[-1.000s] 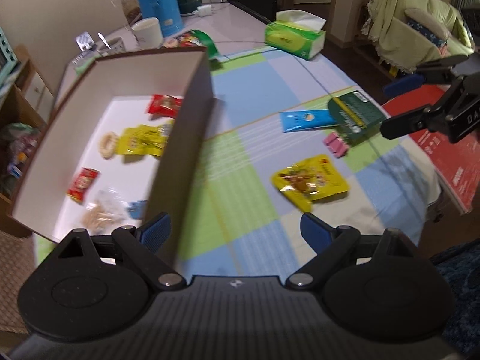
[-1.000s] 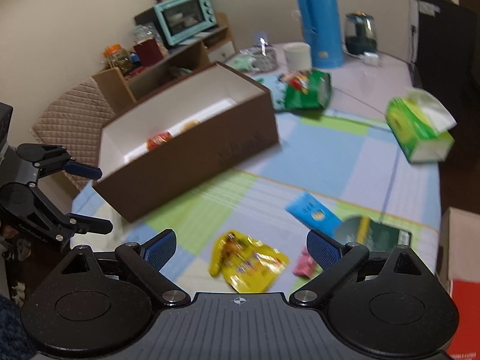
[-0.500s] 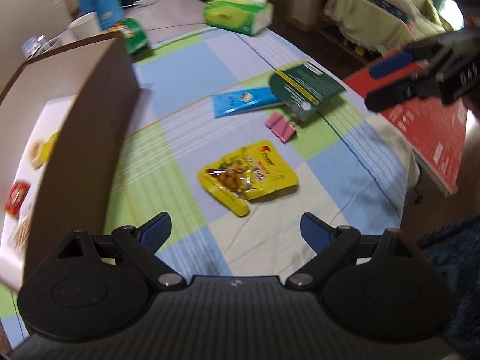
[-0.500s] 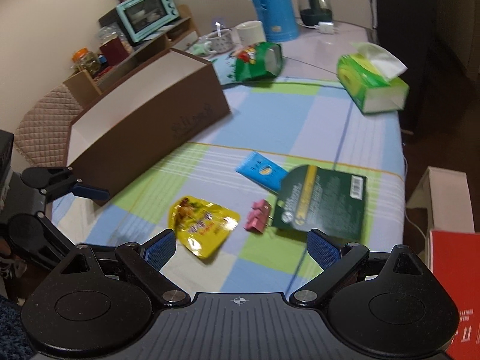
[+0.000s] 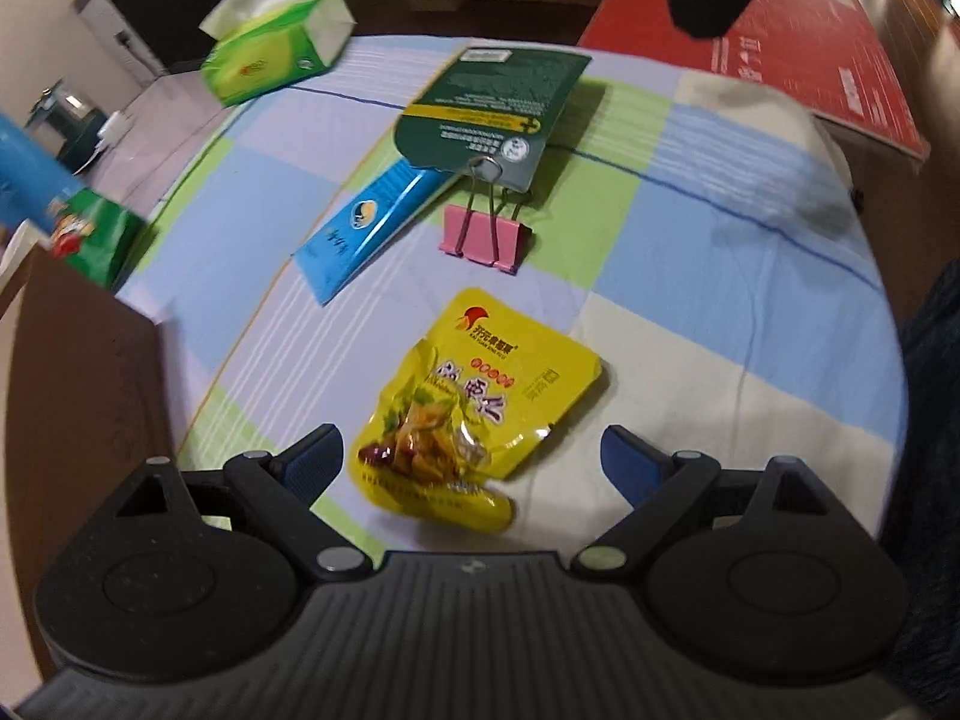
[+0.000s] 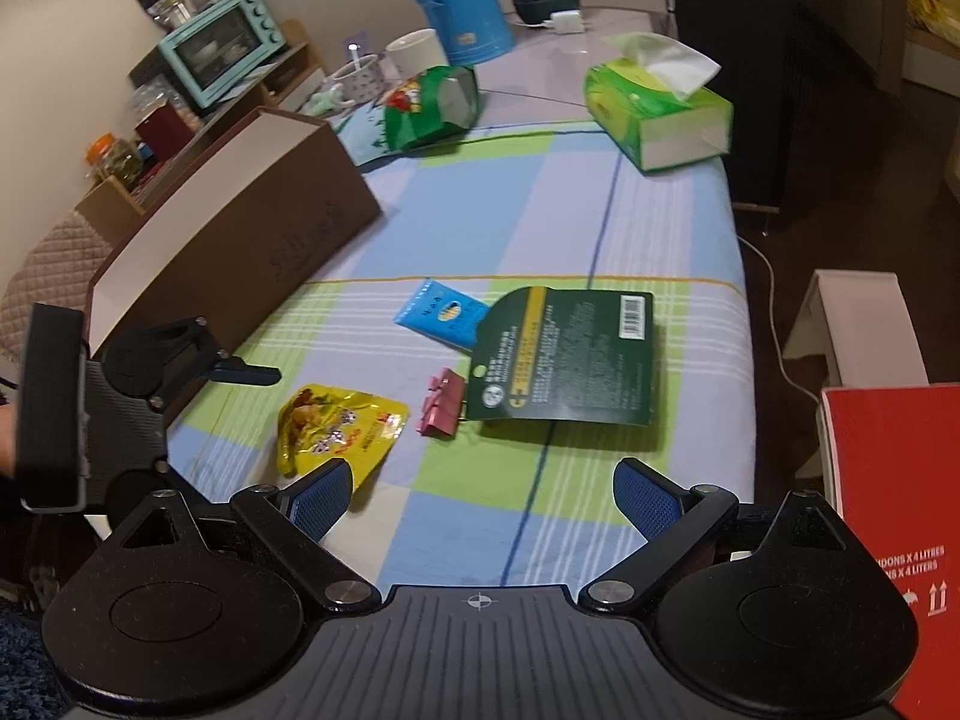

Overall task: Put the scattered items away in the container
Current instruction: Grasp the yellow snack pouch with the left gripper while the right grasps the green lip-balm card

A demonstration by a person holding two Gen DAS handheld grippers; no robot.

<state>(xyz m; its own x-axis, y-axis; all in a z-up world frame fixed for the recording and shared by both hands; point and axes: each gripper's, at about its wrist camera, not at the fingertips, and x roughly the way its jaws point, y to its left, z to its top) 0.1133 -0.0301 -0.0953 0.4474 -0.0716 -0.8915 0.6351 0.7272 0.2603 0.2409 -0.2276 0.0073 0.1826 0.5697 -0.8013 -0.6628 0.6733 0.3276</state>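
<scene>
Yellow snack pouch point(image 5: 474, 402) flat on the checked bench cloth point(image 5: 690, 252), left gripper point(image 5: 474, 465) just over it with fingers apart, pink binder clip point(image 5: 483, 237) beyond, brown box point(image 6: 240, 228) alongside, right gripper point(image 6: 480, 498) fingers apart, empty.

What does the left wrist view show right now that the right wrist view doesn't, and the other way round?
Only the left wrist view: the binder clip's wire handles lying on the green card, and the yellow snack pouch close up between the left gripper's open jaws.

Only the right wrist view: the brown box's rim and long side, the toaster oven, white mug, and the left gripper from outside.

Both: the pouch, pink binder clip, blue sachet, green card, tissue box and green snack bag.
</scene>
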